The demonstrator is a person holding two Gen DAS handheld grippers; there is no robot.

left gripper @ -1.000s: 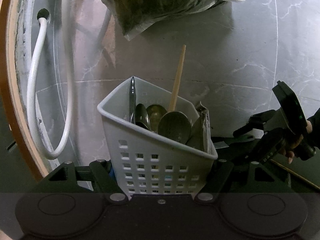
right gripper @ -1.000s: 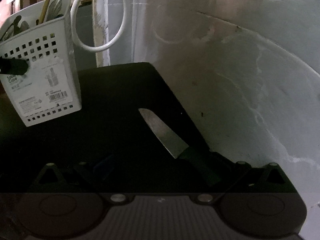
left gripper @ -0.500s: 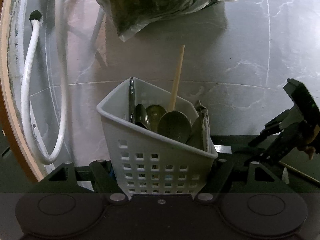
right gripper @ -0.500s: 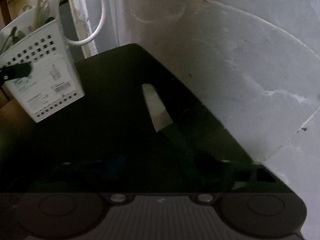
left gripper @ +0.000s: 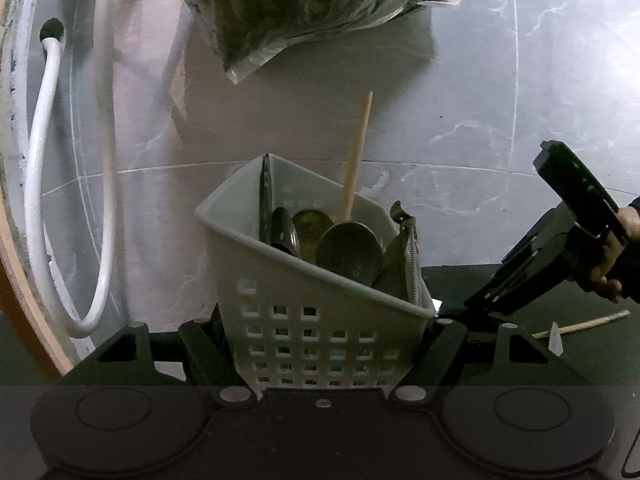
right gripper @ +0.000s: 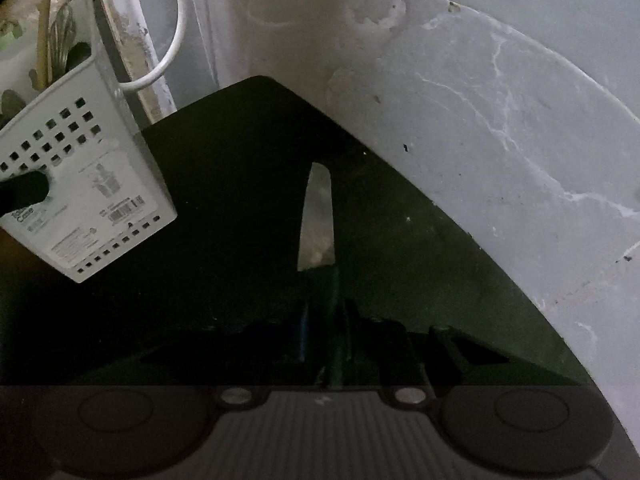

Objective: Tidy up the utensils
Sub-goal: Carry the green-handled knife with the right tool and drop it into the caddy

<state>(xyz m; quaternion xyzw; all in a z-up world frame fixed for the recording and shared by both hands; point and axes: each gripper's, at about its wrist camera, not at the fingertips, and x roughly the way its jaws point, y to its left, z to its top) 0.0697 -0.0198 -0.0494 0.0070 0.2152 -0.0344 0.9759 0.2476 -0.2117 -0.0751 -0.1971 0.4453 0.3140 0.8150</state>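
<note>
My left gripper is shut on a white perforated utensil caddy, held tilted; the caddy also shows at the left of the right wrist view. It holds several metal spoons, a wooden stick and a zipped pouch. My right gripper is shut on the dark handle of a knife; the blade points forward over the dark mat. The right gripper body shows at the right of the left wrist view.
A bag of greens lies on the grey marble surface behind the caddy. A white hose loops at the left by a wooden edge. A wooden chopstick lies on the mat at the right.
My right gripper closed on the knife handle and turned, so the blade now points straight ahead. The caddy stays held in my left gripper.
</note>
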